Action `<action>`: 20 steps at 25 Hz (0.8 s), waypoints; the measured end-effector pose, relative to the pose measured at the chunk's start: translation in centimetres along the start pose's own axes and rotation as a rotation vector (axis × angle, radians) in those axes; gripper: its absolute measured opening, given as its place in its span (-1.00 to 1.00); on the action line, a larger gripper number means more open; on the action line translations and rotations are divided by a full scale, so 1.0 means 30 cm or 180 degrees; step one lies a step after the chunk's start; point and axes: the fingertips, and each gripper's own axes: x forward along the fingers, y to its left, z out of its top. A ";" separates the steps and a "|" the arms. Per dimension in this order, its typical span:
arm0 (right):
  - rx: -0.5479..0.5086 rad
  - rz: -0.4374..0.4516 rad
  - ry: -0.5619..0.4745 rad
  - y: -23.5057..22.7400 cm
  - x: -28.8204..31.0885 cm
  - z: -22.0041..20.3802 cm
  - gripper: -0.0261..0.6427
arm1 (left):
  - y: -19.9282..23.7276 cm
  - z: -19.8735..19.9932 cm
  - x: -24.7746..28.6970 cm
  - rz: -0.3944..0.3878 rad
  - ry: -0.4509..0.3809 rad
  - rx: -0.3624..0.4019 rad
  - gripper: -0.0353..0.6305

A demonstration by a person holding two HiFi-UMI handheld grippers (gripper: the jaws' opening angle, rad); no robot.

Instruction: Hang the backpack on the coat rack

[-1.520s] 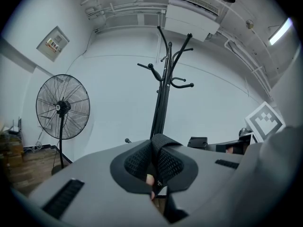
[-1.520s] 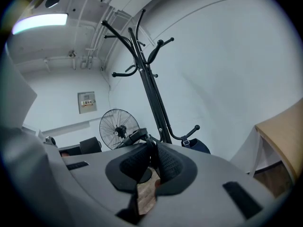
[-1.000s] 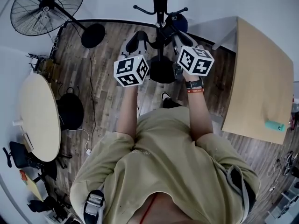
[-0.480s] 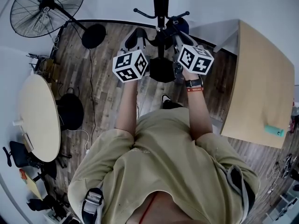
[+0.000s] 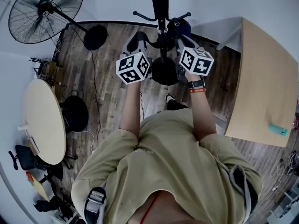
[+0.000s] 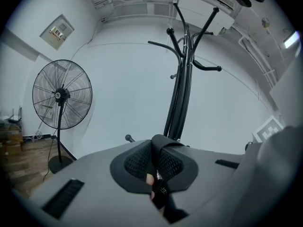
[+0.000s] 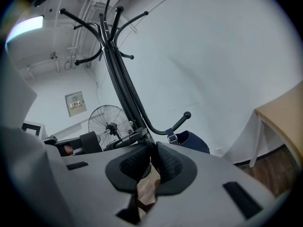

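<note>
A black coat rack (image 5: 160,3) stands just ahead of me on its round base (image 5: 164,70). The navy backpack (image 5: 182,25) is up against the pole; in the right gripper view the backpack (image 7: 194,141) hangs by a buckled strap from a low hook (image 7: 186,115). My left gripper (image 5: 135,38) is left of the pole, and in its own view the left gripper (image 6: 155,162) is shut on a black strap (image 6: 162,148) that loops over its pads. Right of the pole, my right gripper (image 5: 180,38) has its pads together on a thin dark strap (image 7: 150,151).
A standing fan (image 5: 44,6) is at the back left, its cable running over the wood floor. A round table (image 5: 44,120) and a black bag (image 5: 74,113) are at the left. A wooden table (image 5: 264,78) bearing a teal object (image 5: 278,129) is at the right.
The left gripper has edged up toward the rack. The right gripper has hardly moved. Both stay shut.
</note>
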 end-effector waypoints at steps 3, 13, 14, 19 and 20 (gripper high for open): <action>0.0012 -0.0022 0.0023 -0.023 0.019 -0.008 -0.77 | 0.009 -0.016 0.024 0.0008 0.0022 0.0006 -0.82; 0.0104 -0.0222 0.0160 -0.128 0.065 -0.080 -0.77 | 0.036 -0.130 0.078 -0.0061 0.0319 0.0034 -0.82; 0.0110 -0.0238 0.0193 -0.131 0.068 -0.093 -0.77 | 0.044 -0.143 0.079 -0.0047 0.0351 0.0034 -0.82; 0.0108 -0.0242 0.0329 -0.130 0.081 -0.150 -0.77 | 0.076 -0.202 0.082 0.0035 0.0494 0.0008 -0.82; 0.0092 -0.0267 0.0360 -0.138 0.083 -0.165 -0.77 | 0.082 -0.221 0.084 0.0050 0.0525 0.0003 -0.82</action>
